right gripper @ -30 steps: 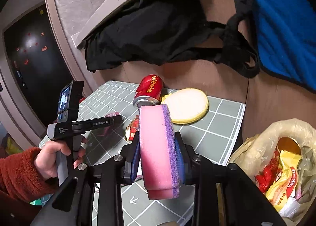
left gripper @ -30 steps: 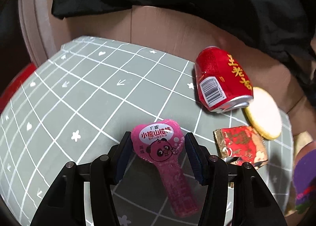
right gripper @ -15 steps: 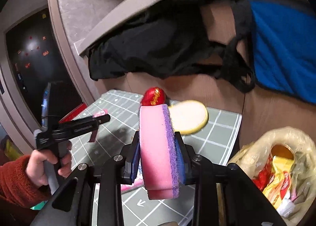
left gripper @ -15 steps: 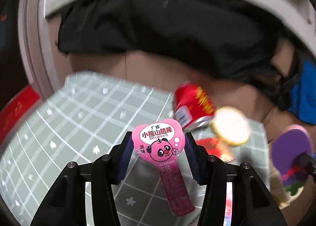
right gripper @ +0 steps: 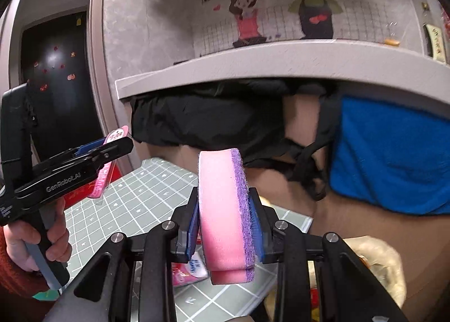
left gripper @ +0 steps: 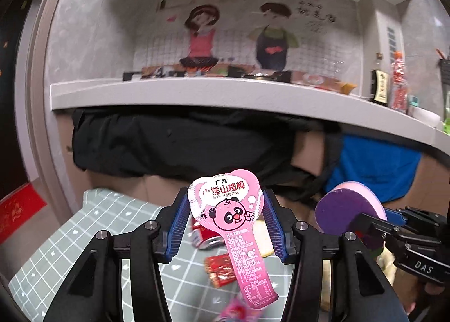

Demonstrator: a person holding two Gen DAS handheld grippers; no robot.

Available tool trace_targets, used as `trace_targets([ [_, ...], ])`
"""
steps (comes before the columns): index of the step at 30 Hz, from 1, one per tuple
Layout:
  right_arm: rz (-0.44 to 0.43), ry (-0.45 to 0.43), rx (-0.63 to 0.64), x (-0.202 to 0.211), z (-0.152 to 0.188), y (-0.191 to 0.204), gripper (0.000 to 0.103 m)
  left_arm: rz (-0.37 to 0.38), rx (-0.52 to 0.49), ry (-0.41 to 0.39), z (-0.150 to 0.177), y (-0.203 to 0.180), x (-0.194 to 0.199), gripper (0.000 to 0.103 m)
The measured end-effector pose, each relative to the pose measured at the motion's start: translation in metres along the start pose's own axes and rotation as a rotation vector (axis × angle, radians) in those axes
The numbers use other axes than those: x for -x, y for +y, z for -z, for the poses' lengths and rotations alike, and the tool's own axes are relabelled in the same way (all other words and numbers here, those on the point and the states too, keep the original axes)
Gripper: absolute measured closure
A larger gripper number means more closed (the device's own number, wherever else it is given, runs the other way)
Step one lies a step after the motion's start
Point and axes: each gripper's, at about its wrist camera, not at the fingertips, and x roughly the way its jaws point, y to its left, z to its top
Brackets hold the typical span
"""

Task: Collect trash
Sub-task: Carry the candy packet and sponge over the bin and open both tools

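Note:
My left gripper [left gripper: 225,218] is shut on a pink panda-print snack wrapper [left gripper: 233,218], lifted well above the grey grid mat [left gripper: 92,223]. The wrapper's long tail hangs down between the jaws. My right gripper [right gripper: 226,223] is shut on a round pink sponge with a purple scouring face [right gripper: 225,215], held on edge. In the left wrist view that sponge [left gripper: 346,212] shows at the right. In the right wrist view the left gripper [right gripper: 112,150] with the wrapper [right gripper: 115,136] is at the left, held by a hand [right gripper: 33,240]. A red can [left gripper: 205,234] and a red packet [left gripper: 222,268] lie on the mat.
A clear trash bag [right gripper: 377,260] with wrappers sits at the lower right beside the mat. Another pink wrapper [right gripper: 185,271] lies on the mat under the sponge. Black cloth [left gripper: 168,142] and blue cloth [right gripper: 393,153] hang under a grey counter [left gripper: 225,94] behind the mat.
Both grippers have risen and tilted up. The left one lifted the pink wrapper off the mat and swung right; the counter and wall drawing have come into view.

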Motion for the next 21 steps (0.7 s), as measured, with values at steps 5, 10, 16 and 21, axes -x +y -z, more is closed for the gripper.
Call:
trace_targets([
  [5, 0.052, -0.032, -0.009, 0.030, 0.001, -0.026, 0.073, 0.079, 0.002, 0.014, 0.003, -0.036, -0.003, 0.051],
  [10, 0.121, -0.049, -0.042, 0.057, 0.009, -0.056, 0.073, 0.187, -0.016, 0.066, 0.017, -0.084, -0.019, 0.051],
  [16, 0.204, -0.048, -0.113, 0.082, 0.024, -0.100, 0.073, 0.288, -0.058, 0.148, 0.042, -0.143, -0.046, 0.051],
  [21, 0.252, -0.031, -0.151, 0.088, 0.038, -0.128, 0.073, 0.346, -0.073, 0.205, 0.060, -0.177, -0.067, 0.051],
])
